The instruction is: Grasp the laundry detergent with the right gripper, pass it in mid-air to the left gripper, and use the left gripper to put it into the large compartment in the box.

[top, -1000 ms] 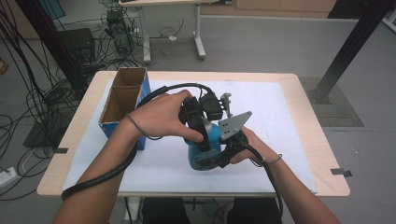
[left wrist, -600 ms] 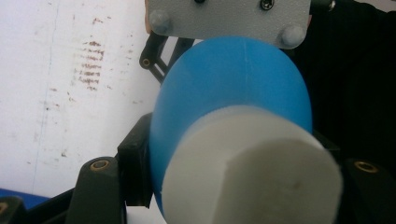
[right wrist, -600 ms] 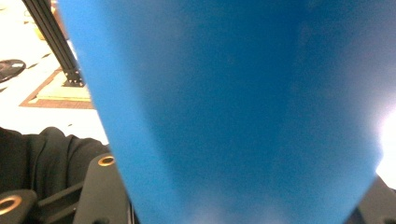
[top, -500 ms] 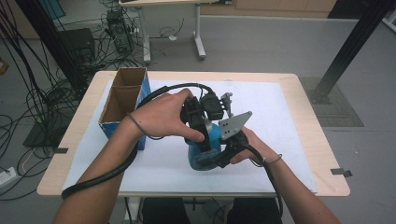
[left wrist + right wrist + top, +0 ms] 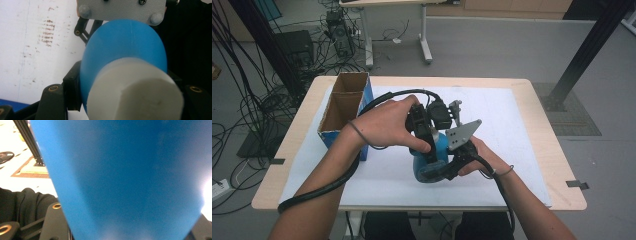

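Observation:
A blue bottle (image 5: 432, 159) with a white cap (image 5: 135, 92) lies tilted between both hands above the white mat (image 5: 517, 125). My left gripper (image 5: 427, 142) comes down on it from the left, shut on the white cap, which sits between its black jaws in the left gripper view. The bottle's round blue body (image 5: 125, 42) bulges beyond the cap. My right gripper (image 5: 448, 167), with its grey three-cornered plate (image 5: 462, 134), is shut on the blue body (image 5: 125, 182) from the near right. Its jaws flank the bottle at both lower corners of the right gripper view.
An open cardboard box (image 5: 343, 107) with blue sides stands at the table's left edge. The wooden table rim (image 5: 557, 165) frames the mat. Cables and a black frame post (image 5: 582, 55) are on the floor beyond. A thick black cable (image 5: 317, 192) trails along the left forearm.

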### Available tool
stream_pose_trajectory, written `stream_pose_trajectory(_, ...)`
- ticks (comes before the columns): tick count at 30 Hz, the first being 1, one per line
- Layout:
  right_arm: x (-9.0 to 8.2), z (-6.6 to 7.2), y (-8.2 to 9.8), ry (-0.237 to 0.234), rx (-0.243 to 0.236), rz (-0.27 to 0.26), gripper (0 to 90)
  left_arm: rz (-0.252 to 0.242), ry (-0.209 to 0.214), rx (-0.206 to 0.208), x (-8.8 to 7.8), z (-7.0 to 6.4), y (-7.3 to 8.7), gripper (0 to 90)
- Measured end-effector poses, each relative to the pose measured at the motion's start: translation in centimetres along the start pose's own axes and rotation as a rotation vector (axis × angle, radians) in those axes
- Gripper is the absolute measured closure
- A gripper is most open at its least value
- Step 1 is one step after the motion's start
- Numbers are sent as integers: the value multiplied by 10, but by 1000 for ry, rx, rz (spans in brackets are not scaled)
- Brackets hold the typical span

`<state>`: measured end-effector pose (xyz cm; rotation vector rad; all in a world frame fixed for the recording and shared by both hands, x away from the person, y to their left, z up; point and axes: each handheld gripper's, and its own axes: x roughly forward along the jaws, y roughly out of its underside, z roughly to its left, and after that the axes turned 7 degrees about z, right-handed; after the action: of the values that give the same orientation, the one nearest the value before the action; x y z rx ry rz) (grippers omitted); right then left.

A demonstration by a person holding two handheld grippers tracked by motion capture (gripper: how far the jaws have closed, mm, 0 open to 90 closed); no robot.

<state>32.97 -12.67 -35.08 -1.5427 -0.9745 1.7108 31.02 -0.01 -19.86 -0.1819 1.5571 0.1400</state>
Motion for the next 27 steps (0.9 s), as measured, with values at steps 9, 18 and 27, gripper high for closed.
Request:
stream_pose_trajectory(9, 0, 0, 0, 0, 0, 0, 416, -6, 0, -3, 1, 0, 1, 369)
stream_pose_trajectory(18, 2, 0, 0, 2, -2, 1, 416, 9, 2, -2, 0, 0, 1, 369)
stream_pose_trajectory(27, 2, 0, -1, 1, -3, 3, 417, 6, 3, -3, 1, 1, 2, 369)
